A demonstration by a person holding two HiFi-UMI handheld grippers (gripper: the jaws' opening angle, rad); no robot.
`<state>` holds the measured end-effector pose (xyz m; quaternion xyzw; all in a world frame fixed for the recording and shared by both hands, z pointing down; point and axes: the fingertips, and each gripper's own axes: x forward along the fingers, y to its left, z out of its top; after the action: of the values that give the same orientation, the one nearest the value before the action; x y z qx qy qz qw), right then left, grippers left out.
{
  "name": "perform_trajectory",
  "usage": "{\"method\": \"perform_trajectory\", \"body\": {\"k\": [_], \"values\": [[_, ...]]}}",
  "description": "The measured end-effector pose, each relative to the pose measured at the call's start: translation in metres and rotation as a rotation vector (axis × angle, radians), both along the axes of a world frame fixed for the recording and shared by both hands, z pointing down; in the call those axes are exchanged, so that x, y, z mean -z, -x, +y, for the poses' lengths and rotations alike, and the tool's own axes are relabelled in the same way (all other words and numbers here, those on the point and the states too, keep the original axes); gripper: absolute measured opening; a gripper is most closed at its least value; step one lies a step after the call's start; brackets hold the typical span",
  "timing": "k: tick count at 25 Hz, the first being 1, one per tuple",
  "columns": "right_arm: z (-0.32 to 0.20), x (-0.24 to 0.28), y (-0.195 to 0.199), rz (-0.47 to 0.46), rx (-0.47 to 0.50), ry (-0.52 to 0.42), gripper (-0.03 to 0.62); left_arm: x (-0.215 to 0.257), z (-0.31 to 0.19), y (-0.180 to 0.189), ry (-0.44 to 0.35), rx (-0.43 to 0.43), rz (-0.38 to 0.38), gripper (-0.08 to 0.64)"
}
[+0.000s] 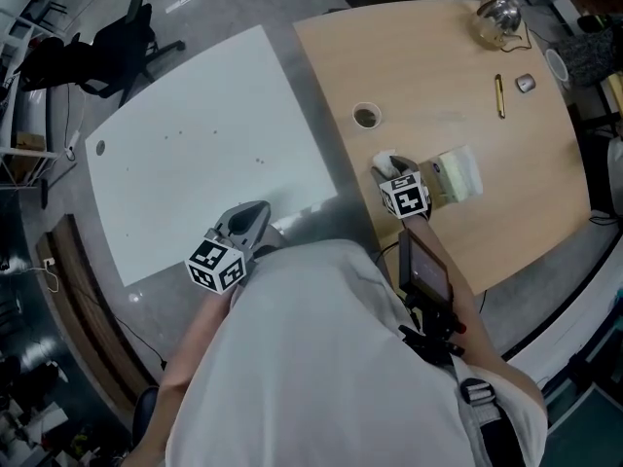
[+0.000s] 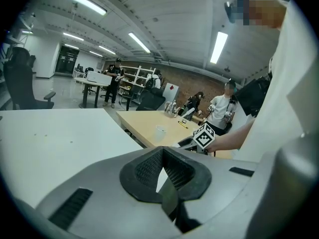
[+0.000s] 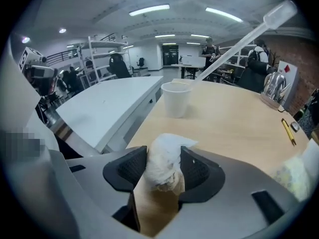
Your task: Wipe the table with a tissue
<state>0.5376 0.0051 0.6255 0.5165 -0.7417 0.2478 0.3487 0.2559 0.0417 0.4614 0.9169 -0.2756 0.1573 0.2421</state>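
Straddling one tissue (image 3: 160,166), right claw (image 3: 163,153) spread; left claw (image 2: 160,156) pressed together; one cup (image 3: 175,98), one white table (image 1: 195,144), one wooden table (image 1: 438,86).

Head view: overhead, steeply down on white table (image 1: 214,163) and wooden table (image 1: 438,66). Left gripper view: low, close by the white table's near edge, facing far-right. Right gripper view: close above the wooden table, facing far-left. All share the cup (image 1: 366,116).
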Motion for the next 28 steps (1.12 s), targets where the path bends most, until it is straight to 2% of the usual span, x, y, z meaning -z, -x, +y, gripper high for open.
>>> {"method": "perform_trajectory", "body": {"k": [1,3,9,13,16,19,23,28], "values": [[0.001,0.000,0.001,-0.006,0.005,0.004,0.211,0.000,0.000,0.000,0.000,0.000,0.002,0.005],[0.003,-0.001,0.002,-0.020,0.009,0.022,0.139,-0.001,-0.001,-0.001,0.002,-0.001,0.003,0.004],[0.001,-0.004,0.000,-0.073,-0.008,0.067,0.106,-0.003,-0.003,-0.001,0.002,-0.004,0.004,0.005],[0.001,0.002,-0.006,-0.230,-0.117,0.068,0.097,-0.002,-0.004,0.000,0.001,-0.002,0.012,0.003],[0.000,0.014,-0.011,-0.374,-0.224,0.024,0.097,-0.001,-0.005,0.002,-0.002,0.005,0.012,0.005],[0.002,0.031,-0.010,-0.471,-0.287,-0.021,0.097,0.000,-0.004,0.007,0.000,0.020,0.012,0.005],[0.000,0.057,0.005,-0.541,-0.265,-0.073,0.097,0.001,-0.002,0.014,-0.001,0.051,0.009,0.005],[0.001,0.081,0.052,-0.594,-0.146,-0.093,0.097,-0.003,0.010,0.033,0.011,0.108,-0.009,0.004]]}}
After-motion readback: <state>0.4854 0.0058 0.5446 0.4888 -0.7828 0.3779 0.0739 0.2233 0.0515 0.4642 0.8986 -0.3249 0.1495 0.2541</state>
